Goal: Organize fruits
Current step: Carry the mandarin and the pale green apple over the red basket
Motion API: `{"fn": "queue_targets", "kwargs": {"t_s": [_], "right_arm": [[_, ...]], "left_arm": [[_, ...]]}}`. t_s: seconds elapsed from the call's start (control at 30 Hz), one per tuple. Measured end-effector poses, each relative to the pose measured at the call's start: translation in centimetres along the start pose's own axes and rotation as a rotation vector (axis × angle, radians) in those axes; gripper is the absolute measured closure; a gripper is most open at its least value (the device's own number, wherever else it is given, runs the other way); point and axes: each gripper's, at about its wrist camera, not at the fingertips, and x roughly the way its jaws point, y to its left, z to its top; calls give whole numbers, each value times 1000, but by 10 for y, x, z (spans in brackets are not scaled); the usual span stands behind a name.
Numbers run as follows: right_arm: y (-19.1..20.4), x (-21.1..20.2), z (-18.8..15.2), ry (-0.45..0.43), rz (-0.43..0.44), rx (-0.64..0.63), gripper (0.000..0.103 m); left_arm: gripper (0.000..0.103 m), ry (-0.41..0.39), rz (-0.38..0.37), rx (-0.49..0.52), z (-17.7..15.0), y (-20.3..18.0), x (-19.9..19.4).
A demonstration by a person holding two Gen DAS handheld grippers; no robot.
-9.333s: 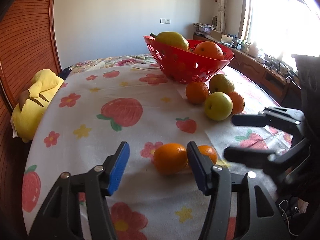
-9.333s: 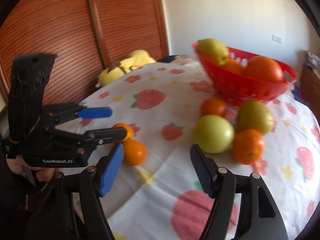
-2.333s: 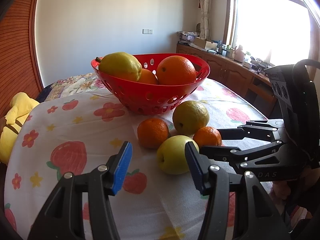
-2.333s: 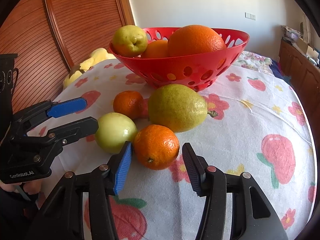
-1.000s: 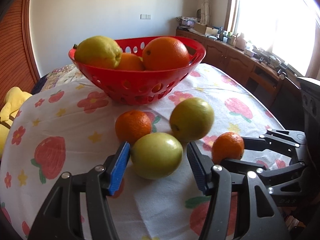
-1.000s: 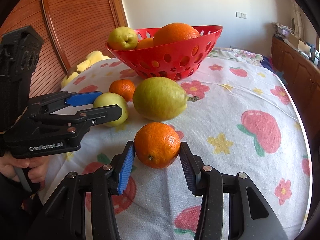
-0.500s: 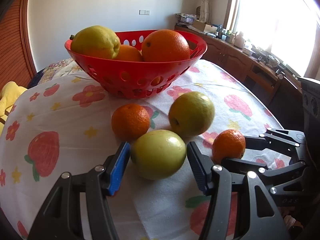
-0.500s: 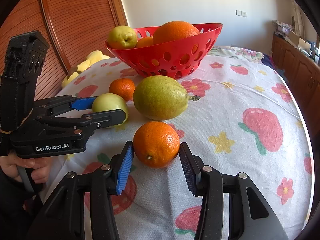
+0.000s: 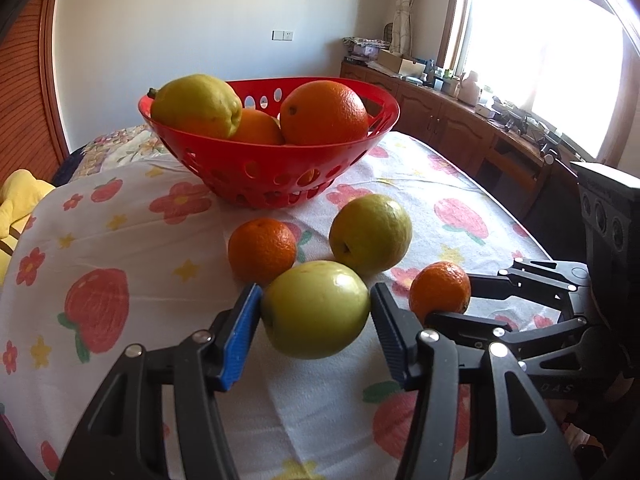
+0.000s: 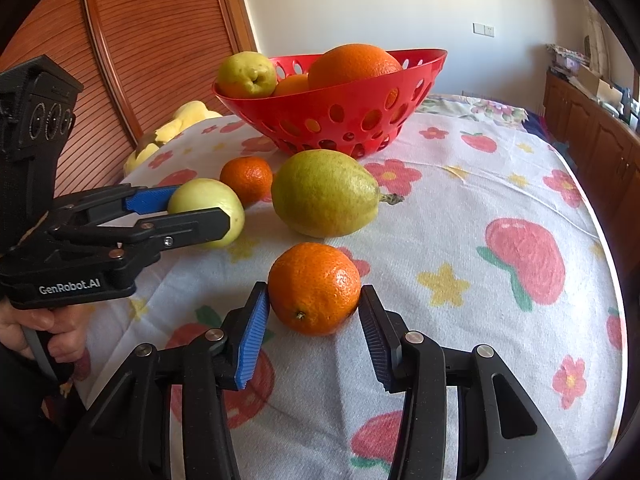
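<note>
The left gripper was seen clenched on the green apple, a pad against each side of the fruit; its jaws had just been closing, with the apple between them. The apple was observed low over the flowered tablecloth; whether it rested on the cloth or was lifted off it could not be told. The right gripper was found grasping the small orange, both pads in contact with its sides, low over the cloth at its near edge.

Behind the apple, a second small orange and a green pear were noted on the cloth, just beside each other. In the right wrist view the pear's stem was seen pointing to the right. Further back, the red basket was recorded standing upright on the cloth. It held a yellow-green quince-like fruit, a large orange and another orange partly hidden between them.

A person's hand was visible on the left gripper's handle. A yellow soft toy was noted beyond the cloth's edge, near the wooden louvred door.
</note>
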Motion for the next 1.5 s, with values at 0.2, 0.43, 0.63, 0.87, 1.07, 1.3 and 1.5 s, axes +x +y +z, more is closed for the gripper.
{"fn": "queue_targets", "kwargs": {"t_s": [0.2,0.43,0.63,0.87,1.07,1.3,1.5], "right_arm": [[2,-2,0,-13,-10,-10,58],[-8,-20,11,-55,5,18,59],[-17,-41,50,-127,-14,-21,59],[-29,-42,103,-178,-44,-89,59],[-37,-30,139,-194,-35,-121,59],[-48,-7,176,-185,-3,-128,58],[-55,13,194,-163,16,-112,58]], "left_arm": [[48,-24,-9,6,3,-2,-9],[48,-92,-9,48,29,-2,-34],[48,-167,10,85,69,1,-54],[48,-209,42,122,112,9,-57],[48,-214,63,132,135,20,-46],[48,-190,90,121,154,35,-19],[48,-170,104,107,162,47,-3]]}}
